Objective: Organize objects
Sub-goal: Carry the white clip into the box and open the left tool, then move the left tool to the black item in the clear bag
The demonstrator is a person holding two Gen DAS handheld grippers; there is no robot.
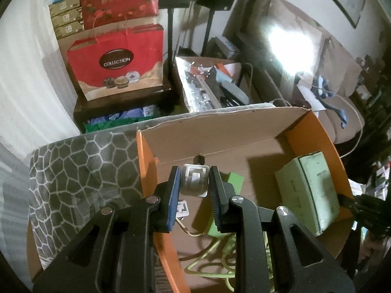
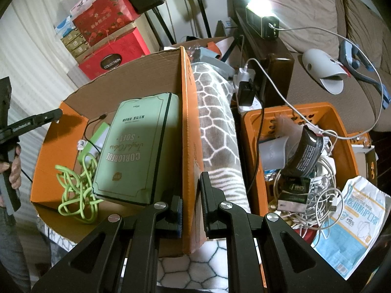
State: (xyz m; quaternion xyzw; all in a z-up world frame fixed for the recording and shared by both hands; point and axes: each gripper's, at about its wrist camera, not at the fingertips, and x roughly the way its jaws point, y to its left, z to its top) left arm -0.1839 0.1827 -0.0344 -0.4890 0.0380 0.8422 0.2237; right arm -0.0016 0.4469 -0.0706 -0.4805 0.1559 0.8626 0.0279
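My left gripper (image 1: 194,173) is shut on a small silvery packet (image 1: 194,185) with a white piece inside, held above the inside of an orange cardboard box (image 1: 146,161). On the box floor lie a pale green notebook (image 1: 308,190), a tangled green cable (image 1: 215,266), a small green box (image 1: 235,178) and a white adapter (image 1: 182,208). In the right wrist view my right gripper (image 2: 190,188) is shut on the box's right wall (image 2: 185,122), one finger inside and one outside. The notebook (image 2: 136,146) and cable (image 2: 78,188) show there too.
A patterned grey blanket (image 2: 217,134) lies under and beside the box. To the right stands an orange basket (image 2: 249,131) full of white cables, a dark pouch and a mask pack (image 2: 354,222). A person's hand (image 2: 14,168) grips the left tool. Red gift bags (image 1: 117,58) stand behind.
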